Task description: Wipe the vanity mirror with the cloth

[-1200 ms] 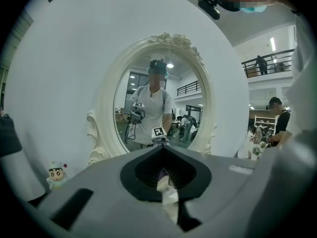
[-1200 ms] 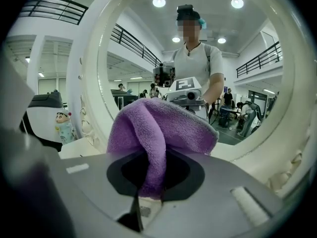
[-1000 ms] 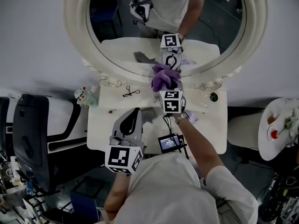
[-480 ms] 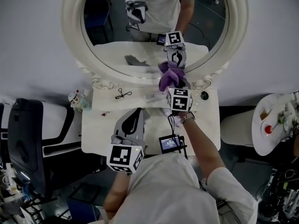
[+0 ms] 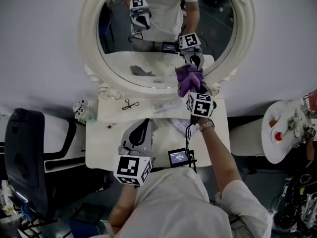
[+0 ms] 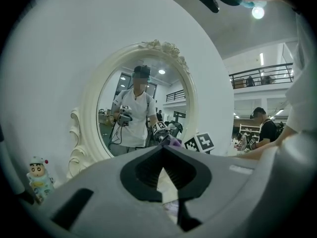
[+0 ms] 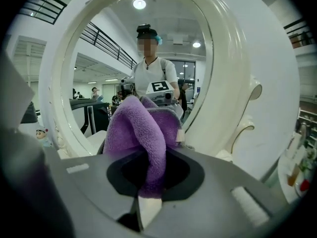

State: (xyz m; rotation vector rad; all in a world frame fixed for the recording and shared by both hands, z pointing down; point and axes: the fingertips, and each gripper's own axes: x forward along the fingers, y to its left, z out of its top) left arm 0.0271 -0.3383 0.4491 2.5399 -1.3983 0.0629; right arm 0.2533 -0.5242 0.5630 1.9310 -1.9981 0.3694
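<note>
An oval vanity mirror in a white ornate frame stands at the back of a white vanity table. My right gripper is shut on a purple cloth and presses it against the lower right of the glass. In the right gripper view the purple cloth bulges out between the jaws in front of the mirror. My left gripper hangs over the table's near side, shut with nothing in it; its view faces the mirror.
On the table lie an eyelash curler, a small cartoon figurine at the left edge, and a small screen device near me. A black chair stands to the left and a round white side table to the right.
My right gripper has carried the purple cloth to the right and slightly up along the lower part of the glass. The left gripper has stayed in place.
</note>
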